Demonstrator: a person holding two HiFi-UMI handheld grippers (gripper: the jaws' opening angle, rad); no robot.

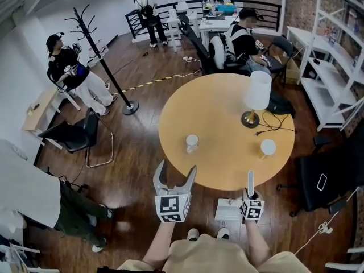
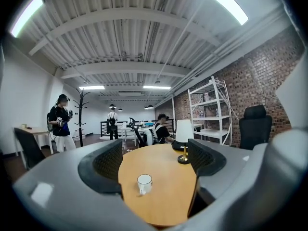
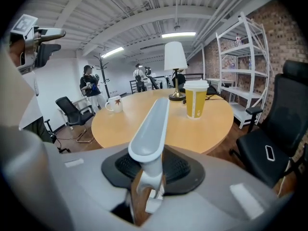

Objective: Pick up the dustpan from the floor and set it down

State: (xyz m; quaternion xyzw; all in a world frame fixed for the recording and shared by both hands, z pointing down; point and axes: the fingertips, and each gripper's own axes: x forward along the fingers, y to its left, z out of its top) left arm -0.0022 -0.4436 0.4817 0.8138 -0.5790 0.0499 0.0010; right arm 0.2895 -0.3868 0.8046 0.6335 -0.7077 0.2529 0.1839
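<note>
the step in hand looks to me like the pick-up itself: the grip is made, and what remains is the lift from the floor [image 1: 131,169] and then the setting down.

off the near edge of the round tabletop [image 1: 227,112], at its left part, the left gripper [image 1: 177,168] is held level with its jaws apart and nothing between them. through the gap only the tabletop shows. i judge it has no part in this step.

on the near left part of the tabletop stands a white mug [image 1: 192,143]; what is in it i cannot tell. on the far right part stands a lamp [image 1: 257,92]. on the near right part stands a yellow cup [image 1: 267,147] with a white lid, so its content is hidden.

off the near edge of the tabletop, at its right part, the right gripper [image 3: 152,170] has its jaws closed on the grey handle [image 3: 151,121] of the dustpan [image 1: 227,210]. the handle sticks up past the jaws toward the tabletop edge. the pan sits low beside the gripper, near the person's shoes [image 1: 193,234]. whether it touches the floor, and whether anything lies in it, i cannot tell.

the next move calls, i think, for a straight raise that keeps the pan clear of the tabletop edge. after that it needs a slow lowering until the pan rests flat, and only then the opening of the jaws. the hold is on a thin handle, so the pan may swing.
</note>
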